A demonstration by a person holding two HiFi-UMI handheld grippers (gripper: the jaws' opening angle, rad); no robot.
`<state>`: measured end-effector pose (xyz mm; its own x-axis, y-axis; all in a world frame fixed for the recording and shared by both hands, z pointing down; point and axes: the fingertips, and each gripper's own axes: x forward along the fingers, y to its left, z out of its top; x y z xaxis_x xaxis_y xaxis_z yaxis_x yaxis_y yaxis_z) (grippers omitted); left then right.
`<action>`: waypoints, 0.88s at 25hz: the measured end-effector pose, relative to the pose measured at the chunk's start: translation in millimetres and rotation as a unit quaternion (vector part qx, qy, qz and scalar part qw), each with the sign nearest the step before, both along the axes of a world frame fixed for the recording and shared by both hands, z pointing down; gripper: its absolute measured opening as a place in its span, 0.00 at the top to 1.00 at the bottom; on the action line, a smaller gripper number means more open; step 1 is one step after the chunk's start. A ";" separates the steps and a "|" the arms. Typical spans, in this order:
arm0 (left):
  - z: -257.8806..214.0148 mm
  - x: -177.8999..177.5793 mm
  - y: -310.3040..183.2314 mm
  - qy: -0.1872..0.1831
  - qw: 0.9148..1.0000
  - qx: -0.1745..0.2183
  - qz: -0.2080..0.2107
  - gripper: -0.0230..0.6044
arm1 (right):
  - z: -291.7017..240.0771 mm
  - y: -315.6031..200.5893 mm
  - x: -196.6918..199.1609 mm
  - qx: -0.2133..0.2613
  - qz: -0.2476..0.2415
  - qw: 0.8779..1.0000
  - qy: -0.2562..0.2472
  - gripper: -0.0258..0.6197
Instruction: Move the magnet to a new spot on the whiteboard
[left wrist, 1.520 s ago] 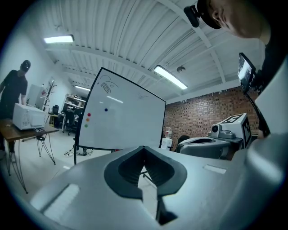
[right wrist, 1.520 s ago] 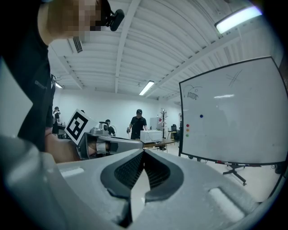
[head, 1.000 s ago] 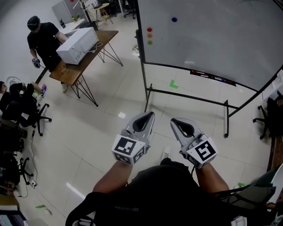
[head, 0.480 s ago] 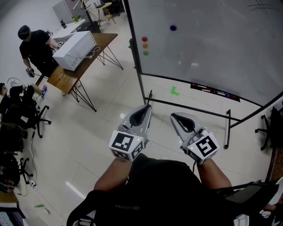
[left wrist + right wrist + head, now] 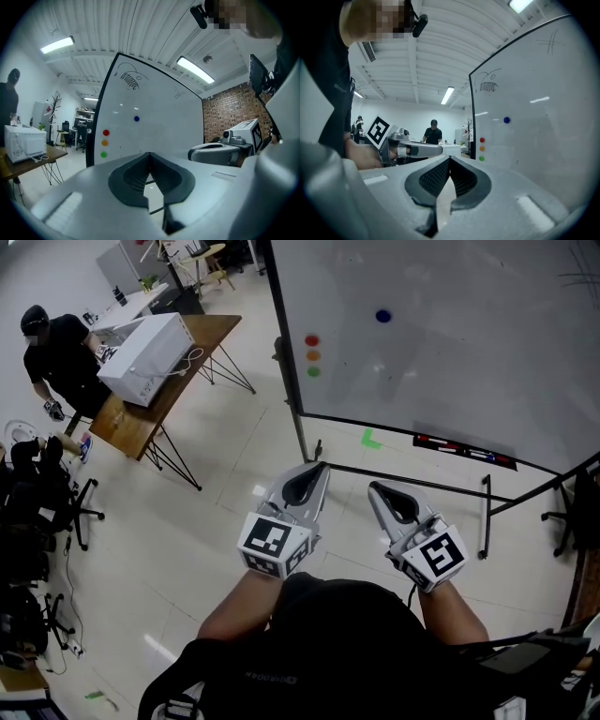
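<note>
A big whiteboard [image 5: 469, 343] on a wheeled stand fills the upper right of the head view. On it sit a blue magnet [image 5: 382, 316] and, lower left, a red magnet [image 5: 312, 340], an orange magnet [image 5: 313, 356] and a green magnet [image 5: 314, 372] in a column. The same blue magnet [image 5: 136, 119] [image 5: 506, 120] shows in both gripper views. My left gripper [image 5: 316, 472] and right gripper [image 5: 375, 489] are held side by side in front of my body, well short of the board. Both are shut and hold nothing.
A wooden table [image 5: 150, 395] with a white appliance [image 5: 145, 357] stands at the left, and a person in black [image 5: 56, 352] is beside it. Office chairs [image 5: 42, 484] line the left edge. Markers rest on the board's tray [image 5: 464, 449]. The stand's legs [image 5: 485, 512] cross the floor ahead.
The whiteboard has grown closer and shifted in the head view as I walked toward it. Both grippers kept their pose side by side, still shut. The person at the table has slid left in the view.
</note>
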<state>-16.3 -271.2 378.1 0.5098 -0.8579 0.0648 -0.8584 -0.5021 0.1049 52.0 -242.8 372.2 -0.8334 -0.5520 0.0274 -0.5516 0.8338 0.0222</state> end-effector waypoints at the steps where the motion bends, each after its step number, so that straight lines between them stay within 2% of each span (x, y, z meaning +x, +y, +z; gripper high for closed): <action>1: -2.3 -6.1 -7.7 -0.001 1.000 0.002 0.007 0.94 | -1.1 -7.0 -7.4 -0.001 0.006 1.000 0.000 0.96; 6: -12.3 -40.5 -43.3 -0.002 0.999 0.012 0.043 0.94 | -11.8 -35.5 -50.8 0.014 0.031 0.999 -0.002 0.96; 15: -13.4 -90.5 -81.8 -0.004 0.992 0.013 0.124 0.94 | -16.0 -78.8 -107.9 0.024 0.120 0.992 0.013 0.96; 22: -9.5 -112.1 -94.4 0.004 0.986 0.014 0.169 0.94 | -27.5 -109.2 -109.0 0.045 0.216 0.975 0.024 0.96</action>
